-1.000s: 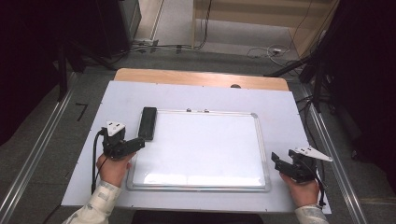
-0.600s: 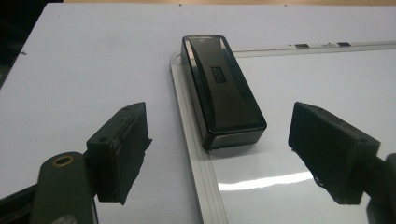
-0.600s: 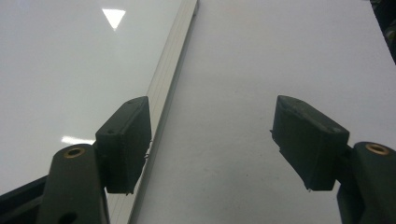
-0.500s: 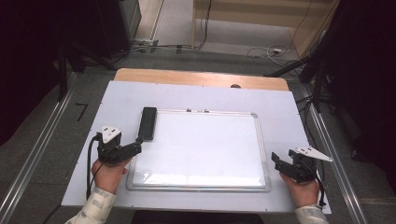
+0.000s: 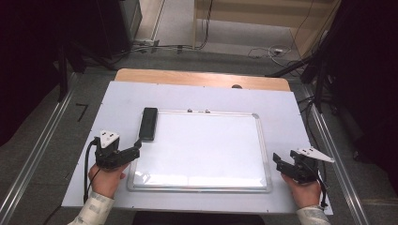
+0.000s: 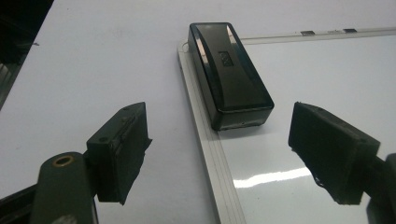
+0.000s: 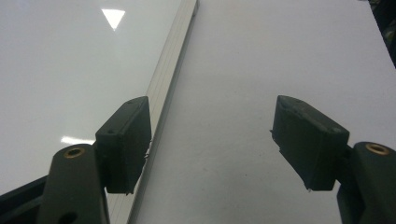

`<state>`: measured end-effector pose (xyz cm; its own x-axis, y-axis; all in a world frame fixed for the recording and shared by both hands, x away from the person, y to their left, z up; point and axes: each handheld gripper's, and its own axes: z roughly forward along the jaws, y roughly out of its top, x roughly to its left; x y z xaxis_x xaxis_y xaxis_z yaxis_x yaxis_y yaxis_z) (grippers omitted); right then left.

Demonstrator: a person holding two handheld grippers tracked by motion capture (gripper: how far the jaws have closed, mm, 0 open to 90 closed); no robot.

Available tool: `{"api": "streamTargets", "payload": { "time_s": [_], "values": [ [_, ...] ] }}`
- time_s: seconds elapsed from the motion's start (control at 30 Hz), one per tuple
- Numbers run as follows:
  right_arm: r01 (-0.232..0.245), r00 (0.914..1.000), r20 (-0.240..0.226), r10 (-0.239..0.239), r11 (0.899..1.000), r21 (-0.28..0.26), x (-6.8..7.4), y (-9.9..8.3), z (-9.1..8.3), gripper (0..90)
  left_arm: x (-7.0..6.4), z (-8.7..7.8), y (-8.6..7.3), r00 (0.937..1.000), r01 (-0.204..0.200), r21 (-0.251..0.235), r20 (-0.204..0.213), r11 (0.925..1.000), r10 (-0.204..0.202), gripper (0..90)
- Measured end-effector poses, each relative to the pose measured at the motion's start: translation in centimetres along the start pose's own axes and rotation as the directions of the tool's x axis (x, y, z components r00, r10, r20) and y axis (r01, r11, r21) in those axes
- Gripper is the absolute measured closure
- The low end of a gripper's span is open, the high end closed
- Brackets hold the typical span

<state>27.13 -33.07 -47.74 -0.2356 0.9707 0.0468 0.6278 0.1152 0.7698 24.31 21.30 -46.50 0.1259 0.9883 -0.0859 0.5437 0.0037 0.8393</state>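
A blank whiteboard point(image 5: 206, 145) with a silver frame lies flat in the middle of the table. A black eraser point(image 5: 149, 123) rests across its upper left corner; in the left gripper view the eraser point(image 6: 228, 74) lies just ahead of the jaws, half on the frame point(image 6: 210, 154). My left gripper point(image 5: 133, 149) hovers at the board's left edge, open and empty, pointing toward the eraser. My right gripper point(image 5: 278, 164) sits open beside the board's right edge, with nothing between its jaws. In the right gripper view the frame point(image 7: 166, 84) runs past the left jaw.
A white sheet point(image 5: 281, 108) covers the tabletop under the board, with a strip of bare wood point(image 5: 202, 78) at the far edge. Metal rails point(image 5: 37, 154) run along both sides. Cables point(image 5: 263, 50) lie on the floor beyond the table.
My left gripper has shifted slightly left and back toward the near edge, still aimed at the eraser. The right gripper has stayed in place.
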Motion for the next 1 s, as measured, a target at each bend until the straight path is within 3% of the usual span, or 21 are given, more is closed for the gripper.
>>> {"api": "streamTargets", "payload": {
  "time_s": [1.0],
  "values": [
    [-0.001, 1.0, 0.004, 0.001, 1.0, -0.001, 0.0, 0.0, -0.1, 27.0, 2.3, -1.6, -1.5, 0.9983, 0.02, 0.028, -0.055, 0.9994, -0.018, 20.5]
  ]
}}
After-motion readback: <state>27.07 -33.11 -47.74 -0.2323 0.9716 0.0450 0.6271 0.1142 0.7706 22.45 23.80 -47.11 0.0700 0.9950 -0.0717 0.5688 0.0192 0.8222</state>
